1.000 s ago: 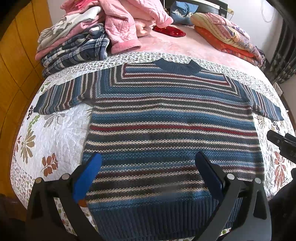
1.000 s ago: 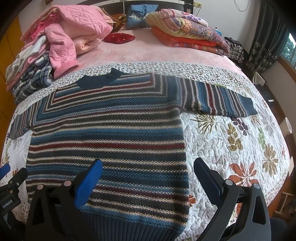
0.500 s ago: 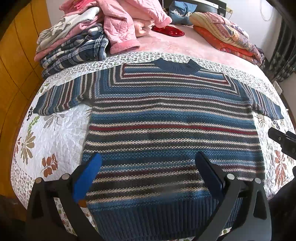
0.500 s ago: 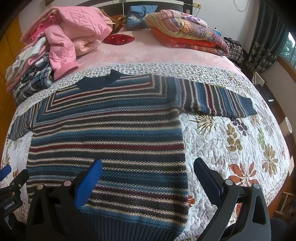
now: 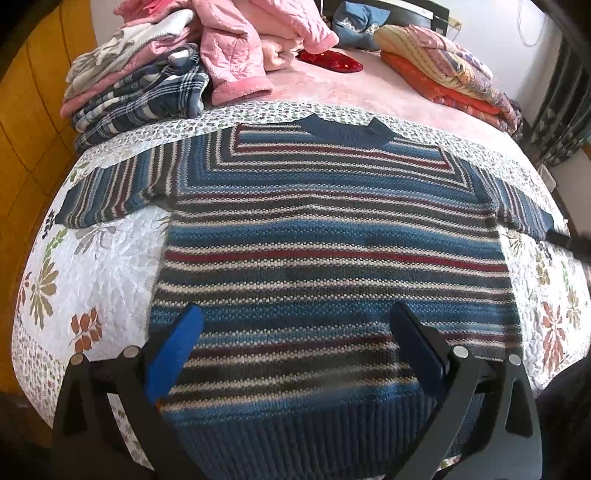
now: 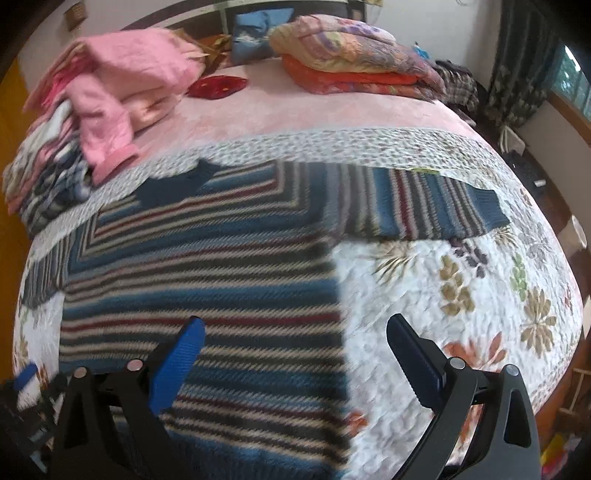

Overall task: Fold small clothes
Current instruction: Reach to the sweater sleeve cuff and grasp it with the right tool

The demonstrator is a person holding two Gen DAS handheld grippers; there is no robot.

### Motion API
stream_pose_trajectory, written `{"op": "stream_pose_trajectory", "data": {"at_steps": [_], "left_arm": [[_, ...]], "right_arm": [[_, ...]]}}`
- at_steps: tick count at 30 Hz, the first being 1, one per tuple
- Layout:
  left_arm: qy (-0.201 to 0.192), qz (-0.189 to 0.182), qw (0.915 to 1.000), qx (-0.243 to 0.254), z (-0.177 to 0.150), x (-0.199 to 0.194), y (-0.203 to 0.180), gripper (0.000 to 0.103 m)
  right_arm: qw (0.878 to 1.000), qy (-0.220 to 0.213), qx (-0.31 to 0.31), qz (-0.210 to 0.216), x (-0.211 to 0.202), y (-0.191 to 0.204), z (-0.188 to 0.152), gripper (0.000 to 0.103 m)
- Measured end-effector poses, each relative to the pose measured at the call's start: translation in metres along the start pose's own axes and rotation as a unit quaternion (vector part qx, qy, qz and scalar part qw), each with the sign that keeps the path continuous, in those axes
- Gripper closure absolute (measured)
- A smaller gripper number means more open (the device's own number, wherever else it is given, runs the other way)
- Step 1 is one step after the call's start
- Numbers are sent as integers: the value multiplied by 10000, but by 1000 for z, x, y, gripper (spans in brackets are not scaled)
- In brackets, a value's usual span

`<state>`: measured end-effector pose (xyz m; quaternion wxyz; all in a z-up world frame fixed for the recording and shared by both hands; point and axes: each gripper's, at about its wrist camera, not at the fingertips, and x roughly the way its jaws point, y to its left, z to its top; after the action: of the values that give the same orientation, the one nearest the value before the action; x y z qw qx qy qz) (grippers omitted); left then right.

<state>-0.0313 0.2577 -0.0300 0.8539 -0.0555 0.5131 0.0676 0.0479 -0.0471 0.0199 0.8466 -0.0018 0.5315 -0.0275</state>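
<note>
On the floral quilt (image 5: 92,266), a striped knit sweater (image 5: 332,251) lies flat, sleeves outstretched. Left gripper (image 5: 295,332) and right gripper (image 6: 291,343) hover above its hem, jaws spread, holding nothing.

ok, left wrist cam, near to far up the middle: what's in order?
left gripper, open, over the hem → striped sweater body → its dark blue collar → floral quilt border → pink blanket → red cushion → blue pillow

Left claw (image 5: 295,339) black-framed, blue finger pads (image 5: 173,354), silver round bolts, right claw (image 6: 293,350) alike
</note>
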Motion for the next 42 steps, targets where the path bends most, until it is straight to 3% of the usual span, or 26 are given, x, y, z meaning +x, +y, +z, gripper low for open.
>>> {"op": "stream_pose_trajectory", "data": {"at_steps": [2,4,9,11,14,18,22,27,30,32,33,35,39,42], "left_arm": [[64,183,9998,18,9,9,-1,3],[-14,285,9996,-38,19,12,-3,3],[-176,268,9995,-64,64,30,-38,3],[-224,163,9996,-21,81,39,-59,3],[-295,-7,9996,0,102,54,-92,3],[-223,-224,9995,9,121,81,-137,3],[-76,-221,9997,55,131,105,-168,3],[-28,-179,9998,119,135,120,-184,3],[-65,-151,9997,196,134,121,-186,3],[-77,-136,9997,206,132,120,-182,3],[-72,-126,9997,190,131,120,-179,3],[-52,-102,9998,140,131,119,-171,3],[-24,-73,10000,-43,128,116,-150,3],[-15,-15,10000,-95,126,114,-135,3]], "right_arm": [[9995,-198,216,-91,3,-29,26,4],[9984,-100,404,-379,16,-62,52,4],[9890,-46,1290,-719,51,-177,109,4],[9845,197,1585,-731,75,-216,114,4],[9740,650,2132,-412,135,-269,109,8],[9618,902,2574,-247,183,-324,102,9],[9583,1164,2594,-295,212,-341,101,9],[9560,1176,2688,37,234,-353,102,17],[9584,968,2687,19,239,-360,109,39],[9575,839,2758,106,241,-365,113,81],[9513,729,2957,471,240,-370,111,87],[9454,661,3134,605,238,-375,111,89],[9534,374,2942,549,211,-367,115,90],[9570,191,2784,790,187,-345,119,90]]}}
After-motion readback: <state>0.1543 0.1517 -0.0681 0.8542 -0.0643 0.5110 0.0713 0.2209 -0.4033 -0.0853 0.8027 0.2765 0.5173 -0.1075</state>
